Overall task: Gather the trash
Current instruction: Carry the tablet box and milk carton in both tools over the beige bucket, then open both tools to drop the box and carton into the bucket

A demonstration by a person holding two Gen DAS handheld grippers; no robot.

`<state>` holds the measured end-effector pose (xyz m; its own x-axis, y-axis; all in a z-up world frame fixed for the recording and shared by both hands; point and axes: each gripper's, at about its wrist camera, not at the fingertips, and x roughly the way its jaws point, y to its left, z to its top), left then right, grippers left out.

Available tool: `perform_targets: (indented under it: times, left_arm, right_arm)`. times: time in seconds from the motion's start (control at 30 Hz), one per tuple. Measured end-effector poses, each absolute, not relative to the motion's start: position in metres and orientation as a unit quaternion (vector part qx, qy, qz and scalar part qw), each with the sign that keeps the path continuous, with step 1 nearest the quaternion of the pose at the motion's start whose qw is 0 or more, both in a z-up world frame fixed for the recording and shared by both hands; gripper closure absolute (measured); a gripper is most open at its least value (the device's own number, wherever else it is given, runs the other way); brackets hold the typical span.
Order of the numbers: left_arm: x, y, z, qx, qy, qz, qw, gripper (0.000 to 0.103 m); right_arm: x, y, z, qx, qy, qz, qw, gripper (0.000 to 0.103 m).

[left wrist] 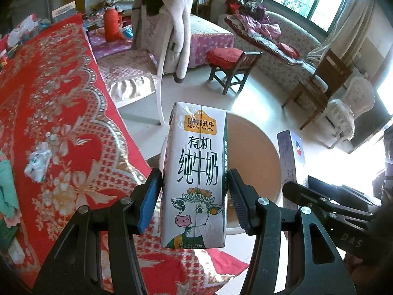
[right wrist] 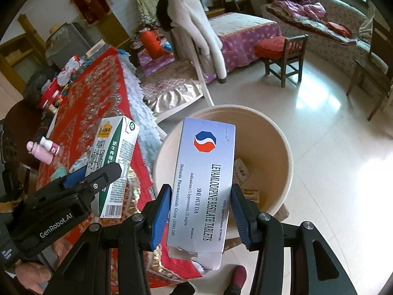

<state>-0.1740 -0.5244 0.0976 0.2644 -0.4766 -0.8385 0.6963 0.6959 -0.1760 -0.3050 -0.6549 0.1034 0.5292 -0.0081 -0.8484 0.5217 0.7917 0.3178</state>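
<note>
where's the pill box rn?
Pill box is clamped in the right gripper, centre of the right wrist view, held above the beige bin, right of the milk carton.

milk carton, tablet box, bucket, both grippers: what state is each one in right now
white milk carton with cartoon cow: upright, clamped, held above the bucket's edge
silver cardboard tablet box: clamped, bottom flap torn open
beige round plastic bucket: on the floor, open, some trash already inside
left gripper: jaws shut on the carton
right gripper: jaws shut on the box
crumpled white wrapper: lying on the red tablecloth
</note>
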Motion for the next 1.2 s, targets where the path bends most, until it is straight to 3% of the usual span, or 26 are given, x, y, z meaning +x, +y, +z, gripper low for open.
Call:
perform_targets:
  times: [1.2]
  left_arm:
    - [-0.162,-0.529,0.072,0.054,0.523,-0.354,0.774,0.049]
  right_arm:
    - [-0.298,-0.680,0.080,0.283,0.480,-0.172,0.813,0.056]
